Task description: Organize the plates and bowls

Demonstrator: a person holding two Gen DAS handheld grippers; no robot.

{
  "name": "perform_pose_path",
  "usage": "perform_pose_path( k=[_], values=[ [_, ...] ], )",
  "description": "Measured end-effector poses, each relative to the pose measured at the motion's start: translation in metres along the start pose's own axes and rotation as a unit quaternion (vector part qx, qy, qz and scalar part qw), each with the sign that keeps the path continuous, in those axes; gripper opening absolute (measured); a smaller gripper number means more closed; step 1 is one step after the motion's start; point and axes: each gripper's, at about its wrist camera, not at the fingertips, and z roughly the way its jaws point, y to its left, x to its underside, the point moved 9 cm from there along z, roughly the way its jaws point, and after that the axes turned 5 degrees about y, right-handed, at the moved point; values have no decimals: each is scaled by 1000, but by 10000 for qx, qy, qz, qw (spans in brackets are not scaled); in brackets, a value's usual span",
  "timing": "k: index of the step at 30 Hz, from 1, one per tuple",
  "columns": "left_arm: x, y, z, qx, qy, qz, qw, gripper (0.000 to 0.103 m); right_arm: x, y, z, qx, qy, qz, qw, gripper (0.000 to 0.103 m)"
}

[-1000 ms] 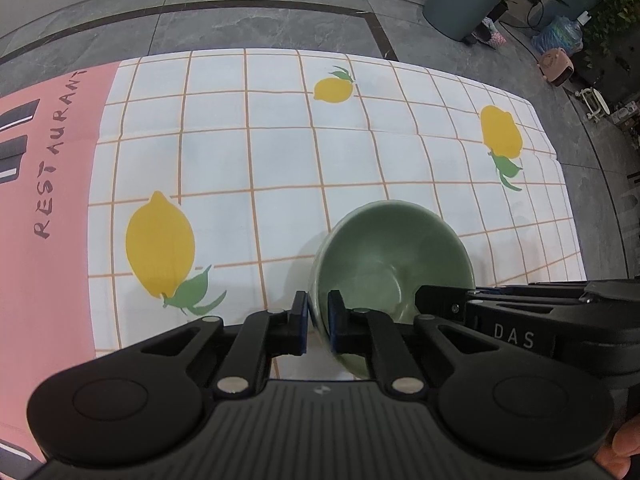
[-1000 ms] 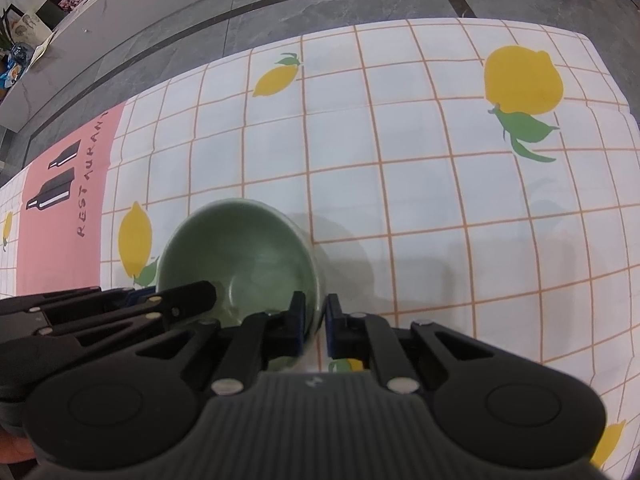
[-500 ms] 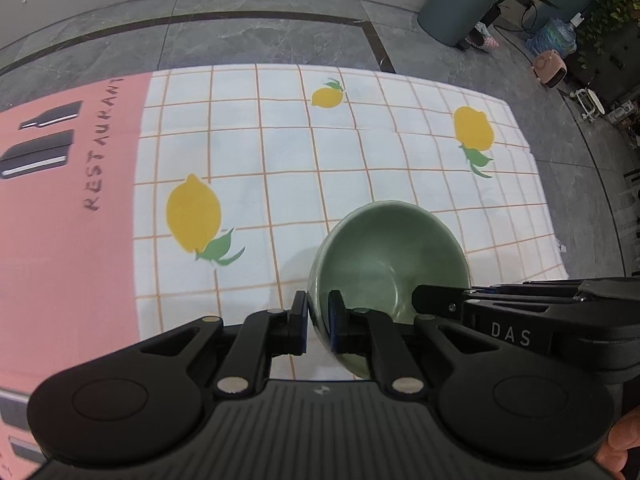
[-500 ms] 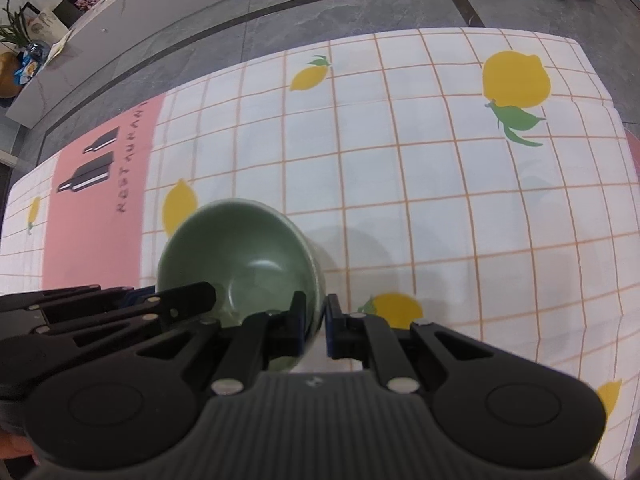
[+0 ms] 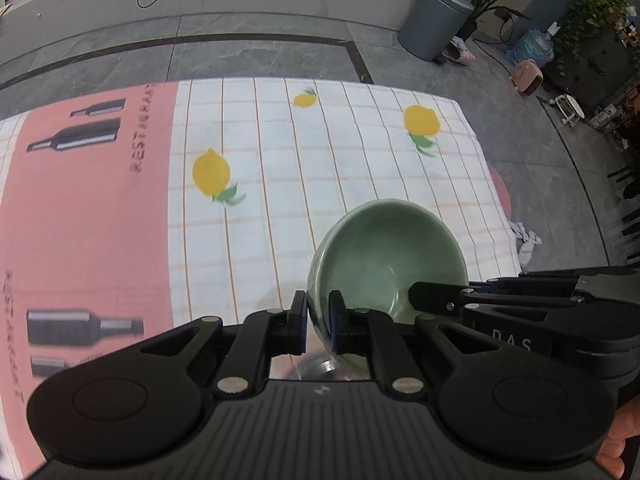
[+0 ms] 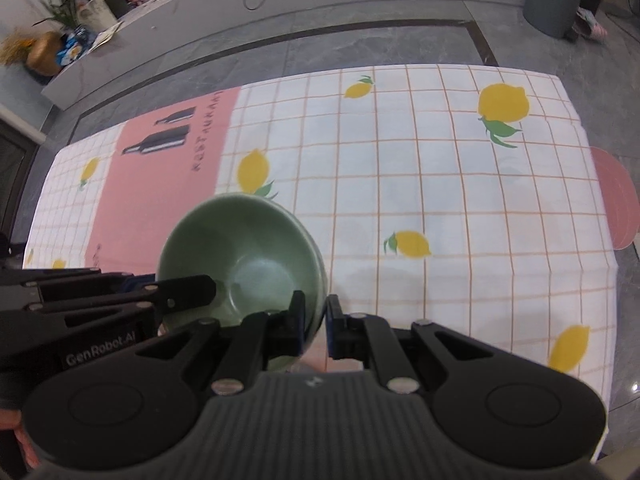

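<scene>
Left wrist view:
Bowl: green bowl (image 5: 386, 262) is seen raised above the lemon-print tablecloth (image 5: 328, 168), tilted with its opening towards the camera
Left gripper: left gripper (image 5: 318, 318) is clamped on the near-left rim of the bowl, one blue pad outside the wall and one inside
Right gripper: right gripper (image 5: 436, 294) is seen entering from the right, one finger lying over the bowl's right rim into the opening
Below the bowl: a blurred greyish round shape is glimpsed between the left fingers; what it is cannot be told
Surroundings: grey bin (image 5: 434, 26) and potted plants are seen on the floor beyond the cloth

Right wrist view:
Bowl: bowl (image 6: 240, 258) is seen held off the cloth, left of centre, over the edge of the pink panel (image 6: 160, 184)
Right gripper: right gripper (image 6: 316, 322) is closed on the near-right rim, wall pinched between the two pads
Left gripper: left gripper (image 6: 192, 286) is seen reaching in from the left, its upper finger resting inside the bowl
Table edge: a pink rounded shape (image 6: 614, 198) is seen past the cloth's right edge

Change from earlier frames: more cloth and floor are taken in than a second ago, the bowl being carried higher; both grips are unchanged
</scene>
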Motion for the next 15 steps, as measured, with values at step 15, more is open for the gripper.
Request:
perform_pose_path(
  k=[15],
  values=[
    [90, -5, 23, 40, 631, 37, 9980, 13, 100, 3, 12, -28, 444, -327, 9985, 8]
  ],
)
